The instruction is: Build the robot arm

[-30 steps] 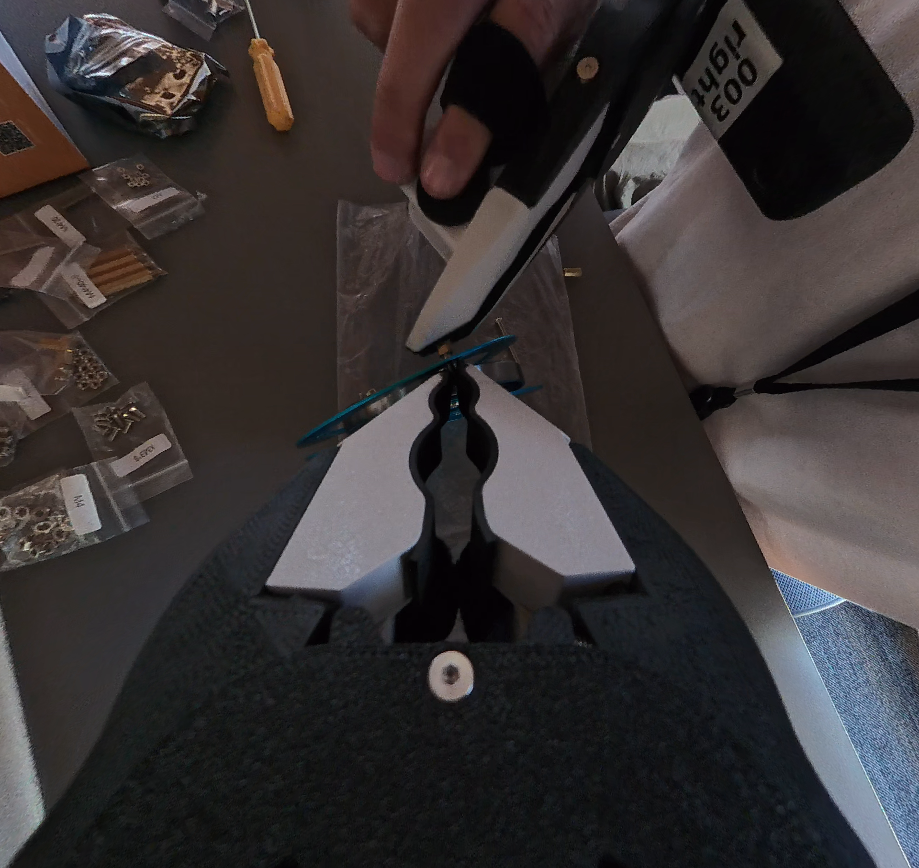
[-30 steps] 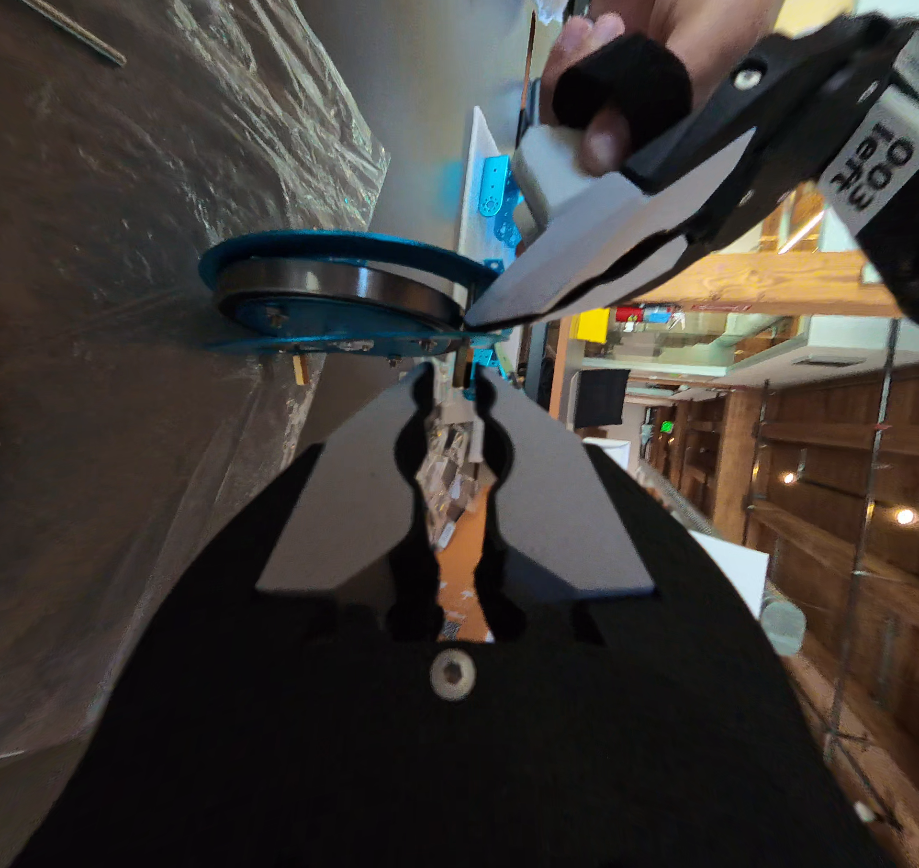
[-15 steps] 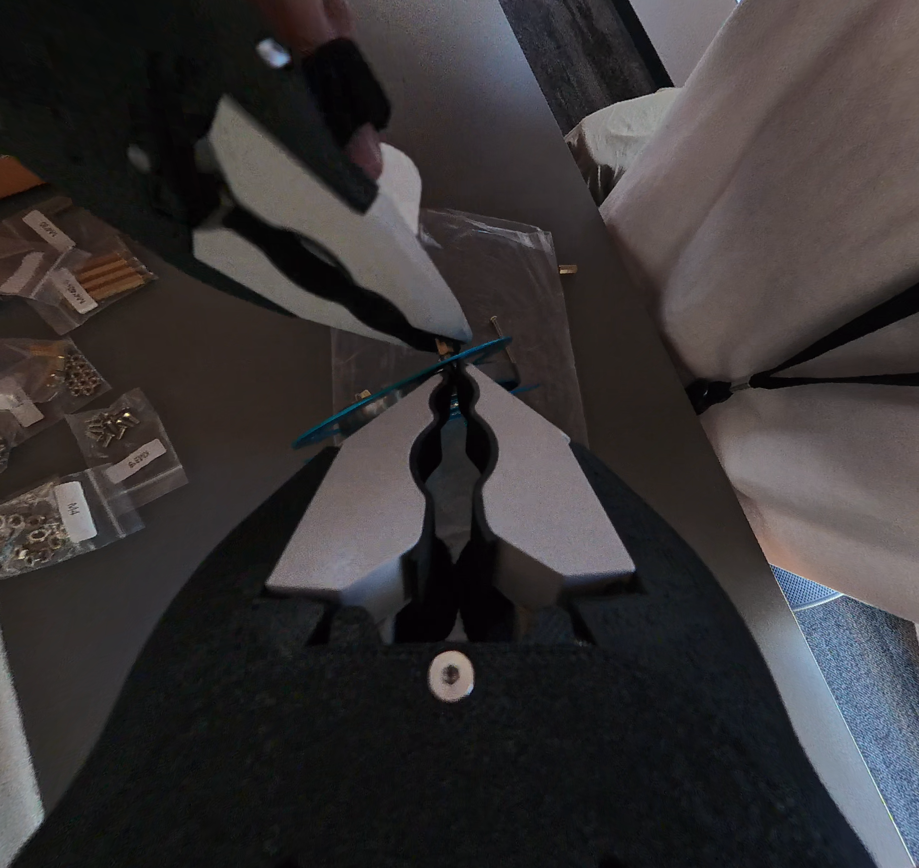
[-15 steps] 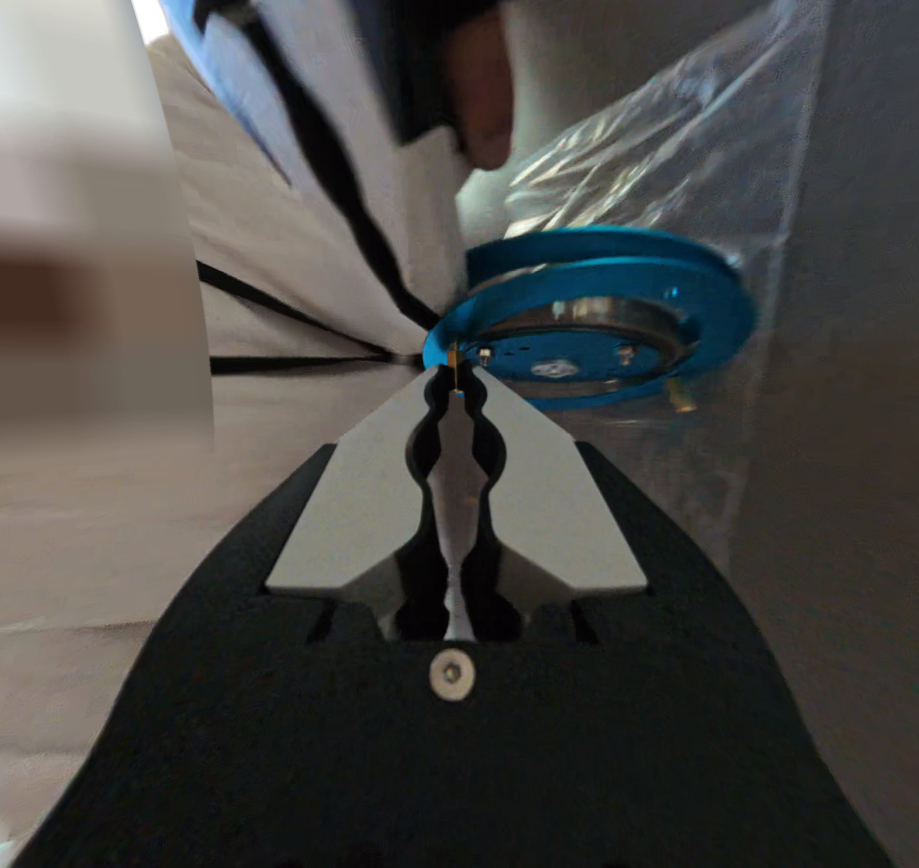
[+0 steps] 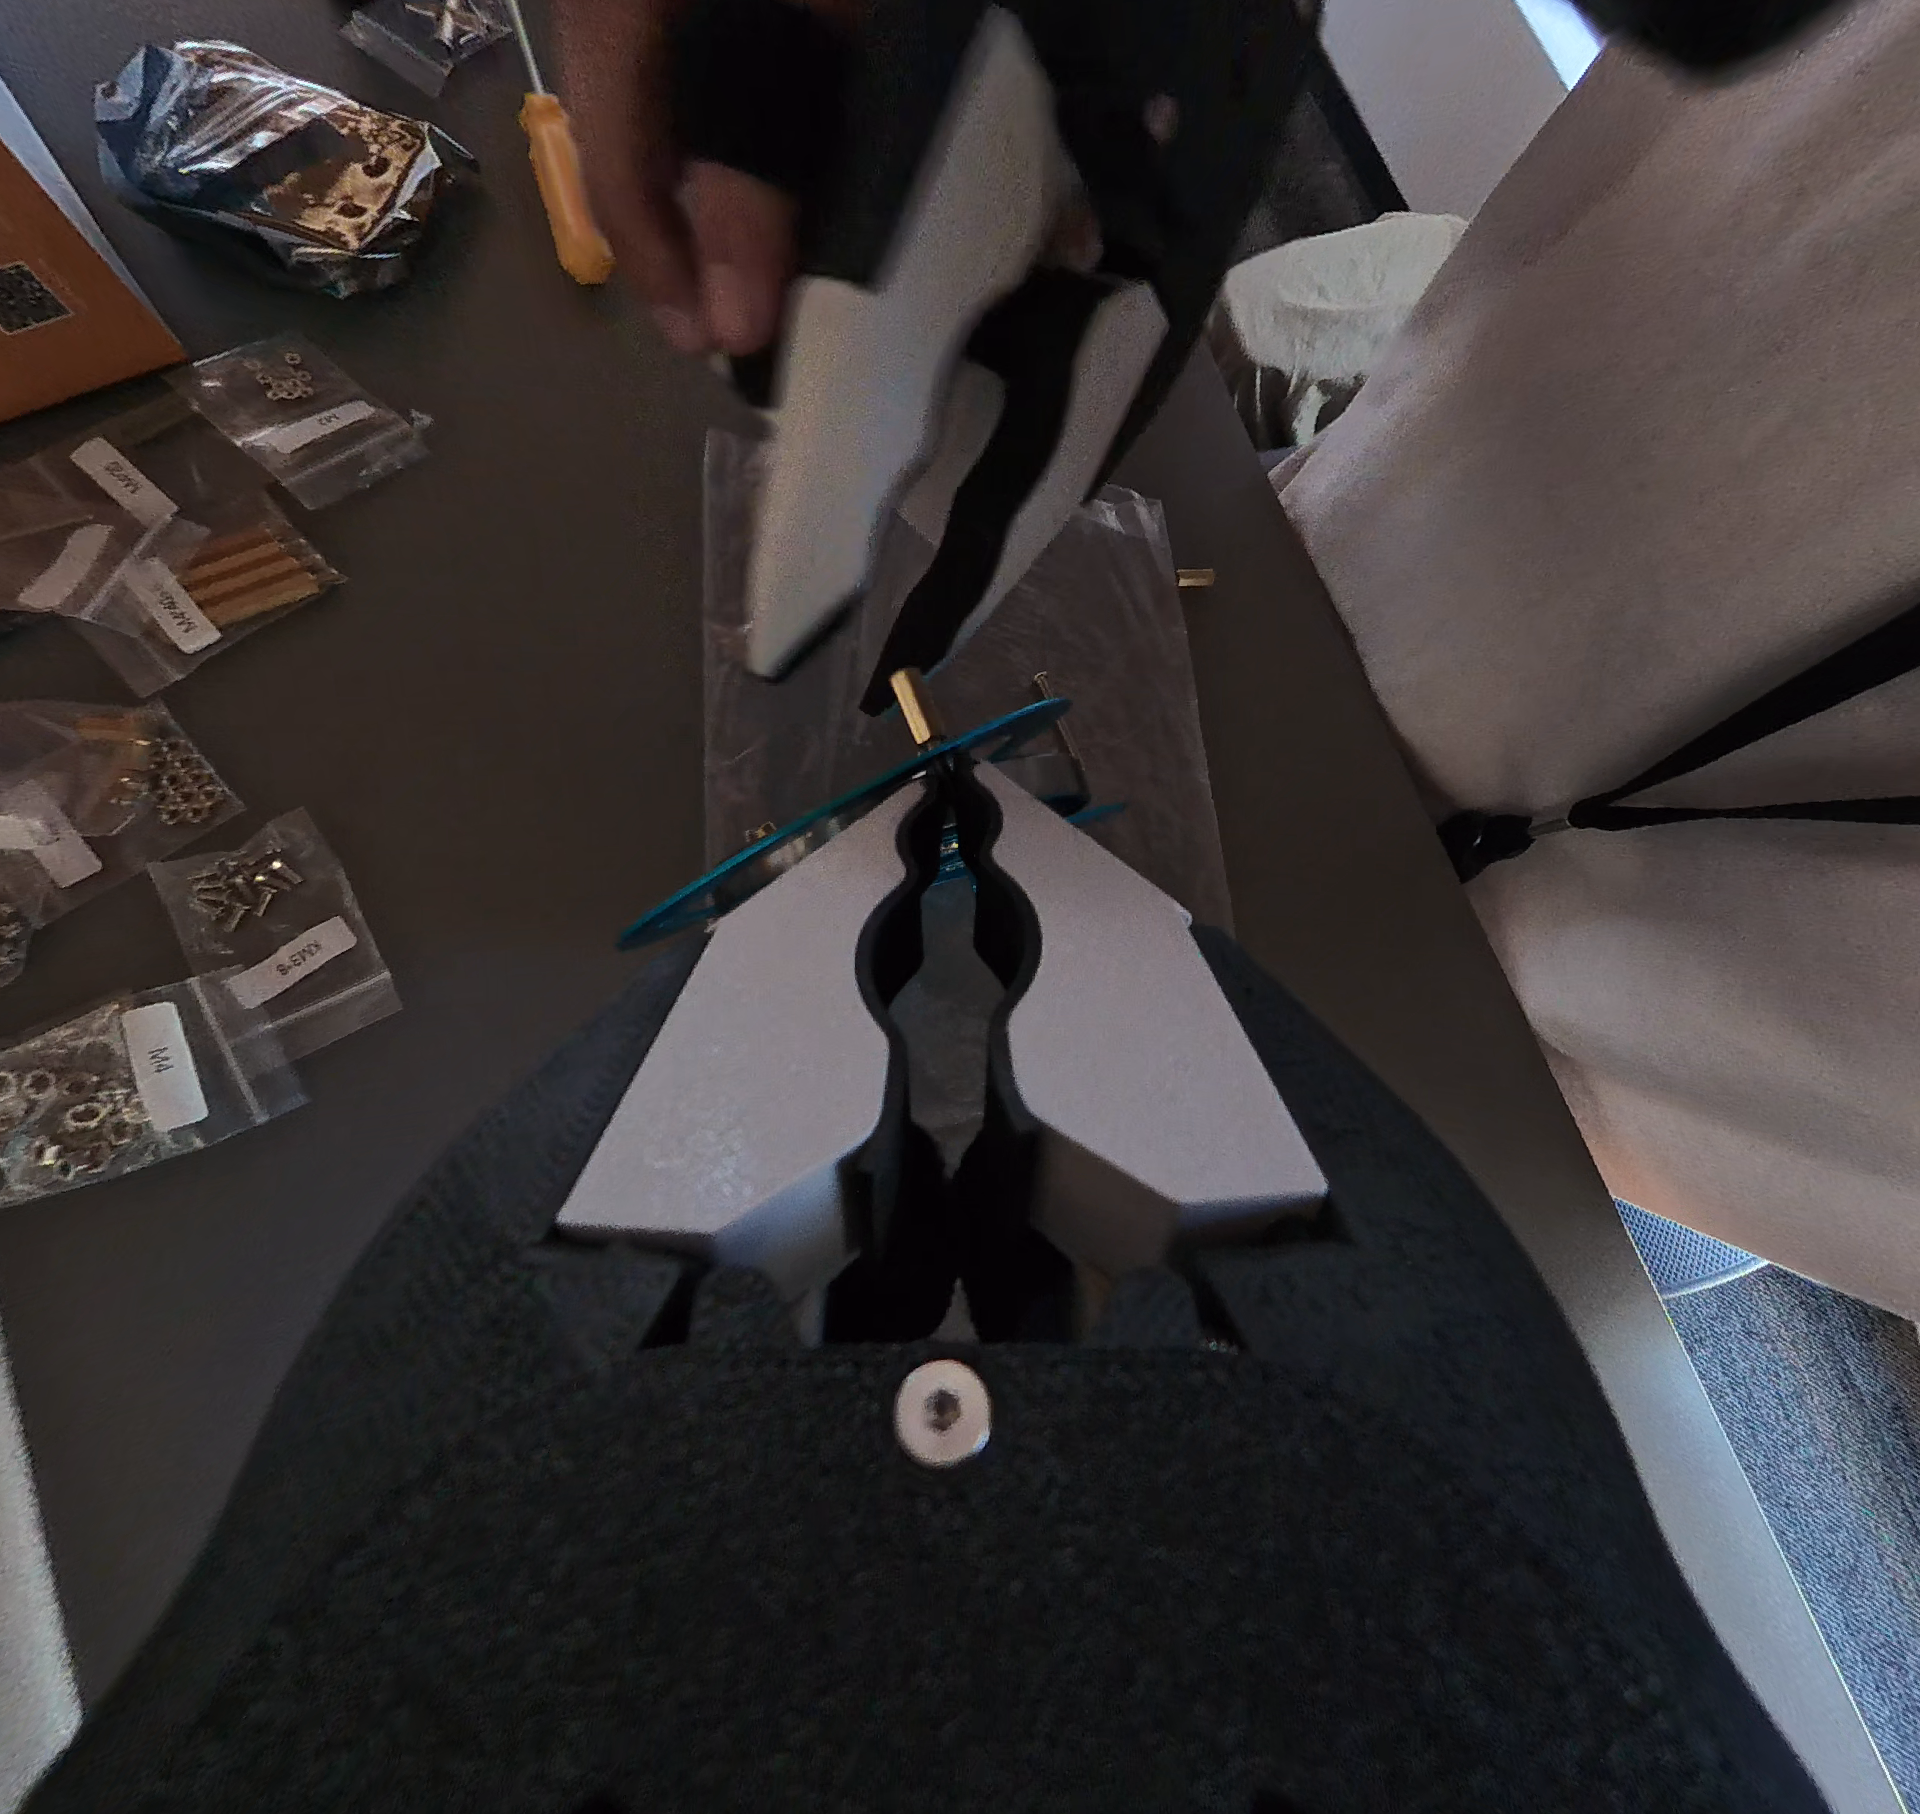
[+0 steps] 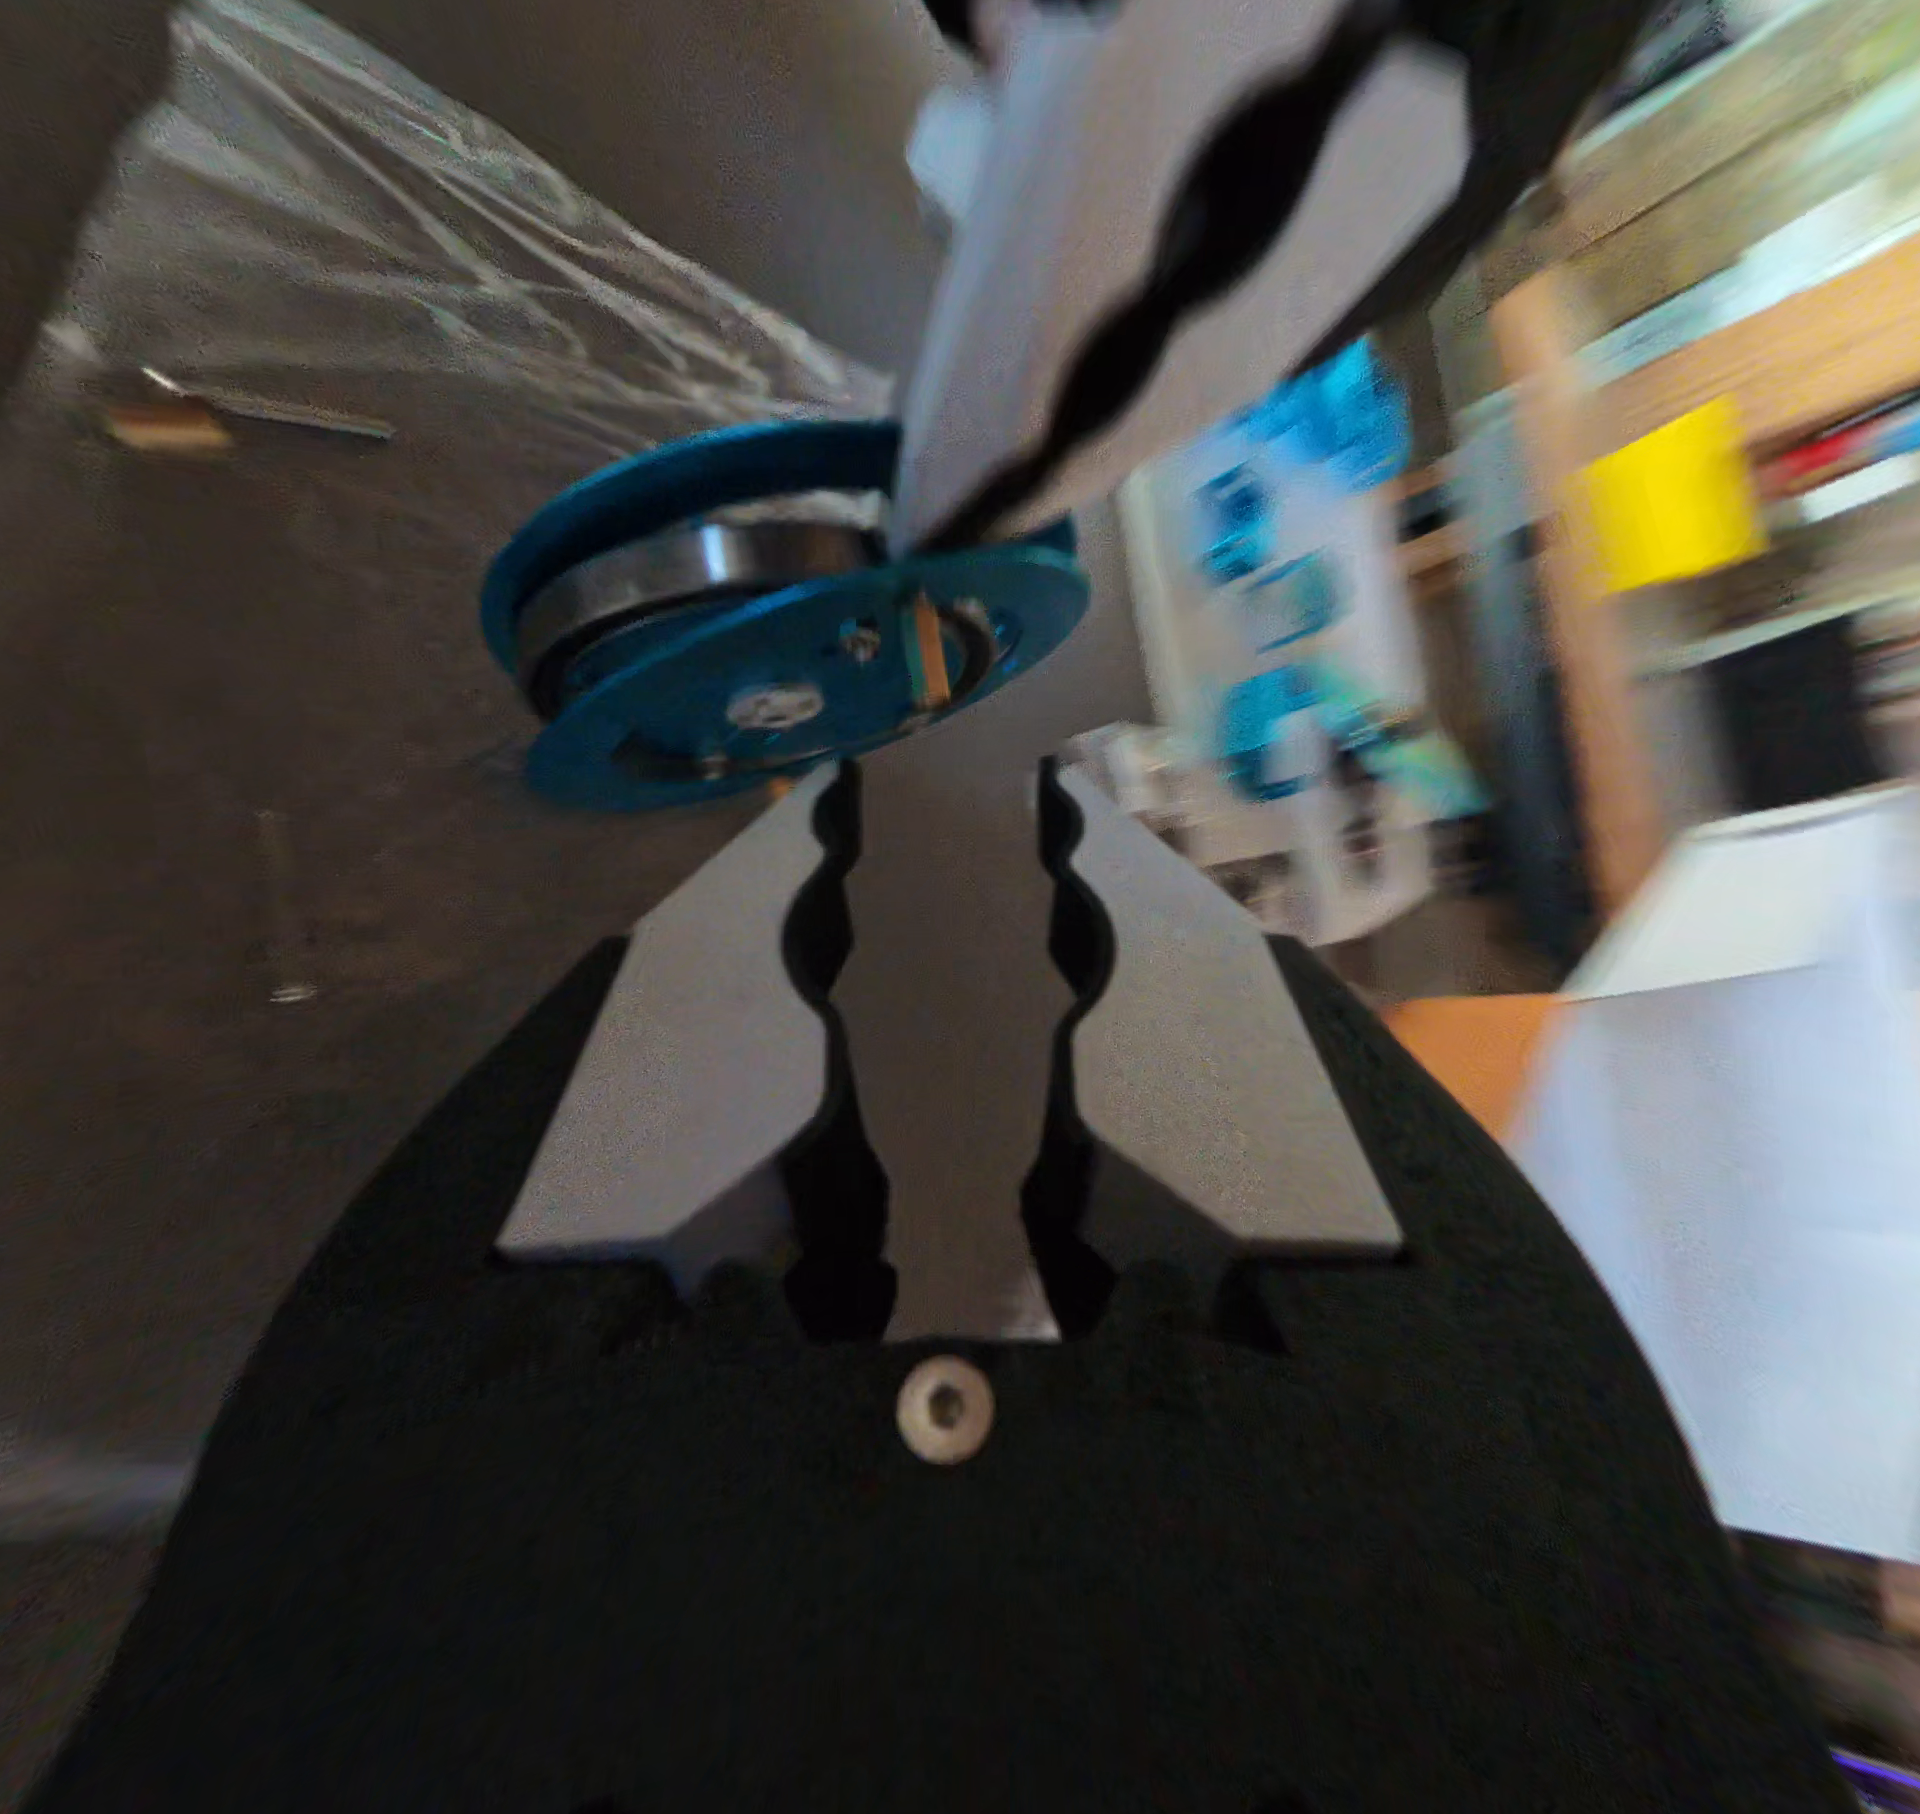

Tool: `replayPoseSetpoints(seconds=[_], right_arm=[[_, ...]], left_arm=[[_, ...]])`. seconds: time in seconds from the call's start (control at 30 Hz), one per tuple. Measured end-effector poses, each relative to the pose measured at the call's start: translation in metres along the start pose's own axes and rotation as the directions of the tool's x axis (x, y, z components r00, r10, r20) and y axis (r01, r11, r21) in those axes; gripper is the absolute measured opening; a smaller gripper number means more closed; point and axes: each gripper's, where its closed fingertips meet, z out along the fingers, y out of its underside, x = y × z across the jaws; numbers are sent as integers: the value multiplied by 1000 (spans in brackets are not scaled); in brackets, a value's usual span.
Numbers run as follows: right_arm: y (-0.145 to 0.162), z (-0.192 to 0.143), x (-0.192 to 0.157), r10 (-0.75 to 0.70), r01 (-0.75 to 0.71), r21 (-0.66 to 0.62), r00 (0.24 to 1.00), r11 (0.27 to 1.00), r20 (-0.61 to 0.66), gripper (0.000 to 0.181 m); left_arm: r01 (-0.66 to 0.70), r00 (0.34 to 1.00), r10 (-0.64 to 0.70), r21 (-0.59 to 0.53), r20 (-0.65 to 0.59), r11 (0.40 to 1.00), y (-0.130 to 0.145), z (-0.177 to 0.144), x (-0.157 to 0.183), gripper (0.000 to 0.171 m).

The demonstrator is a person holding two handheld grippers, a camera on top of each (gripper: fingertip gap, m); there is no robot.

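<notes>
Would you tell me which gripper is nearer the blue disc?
Left. The left gripper is shut on the blue disc's rim; the right gripper, open, sits just off the rim.

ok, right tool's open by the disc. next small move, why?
Likely bring the right tool over the brass standoff and close on it. Its jaws stand open and empty, tips right by the standoff, which sticks up from the blue disc. The left tool is shut on the disc's rim, holding it tilted. The right view is blurred, so go slowly.
</notes>
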Motion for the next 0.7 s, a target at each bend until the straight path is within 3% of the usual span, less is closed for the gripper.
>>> replayPoseSetpoints(seconds=[0.07,0.13,0.23,0.27,0.47,0.7], right_arm=[[-11,0,-5,-178,178,-14,979,984,-98,23],[-10,7,-11,-209,204,-73,975,976,-70,29],[-14,7,-2,-243,238,-74,967,968,-73,3],[-14,6,-2,-254,249,-86,966,965,-46,3],[-20,2,-2,0,15,-79,983,997,186,3],[-22,9,0,66,-62,-26,980,998,188,3]], left_arm=[[-2,1000,2,-1,2,1000,0,0,0,2],[-5,1000,5,-4,3,1000,0,1,1,2],[-16,1000,16,-10,3,1000,0,2,3,2],[-21,1000,21,-14,15,1000,-1,2,3,2],[-29,992,40,-90,122,995,-1,-4,-5,11],[-76,977,119,-235,175,969,9,-3,-7,4]])
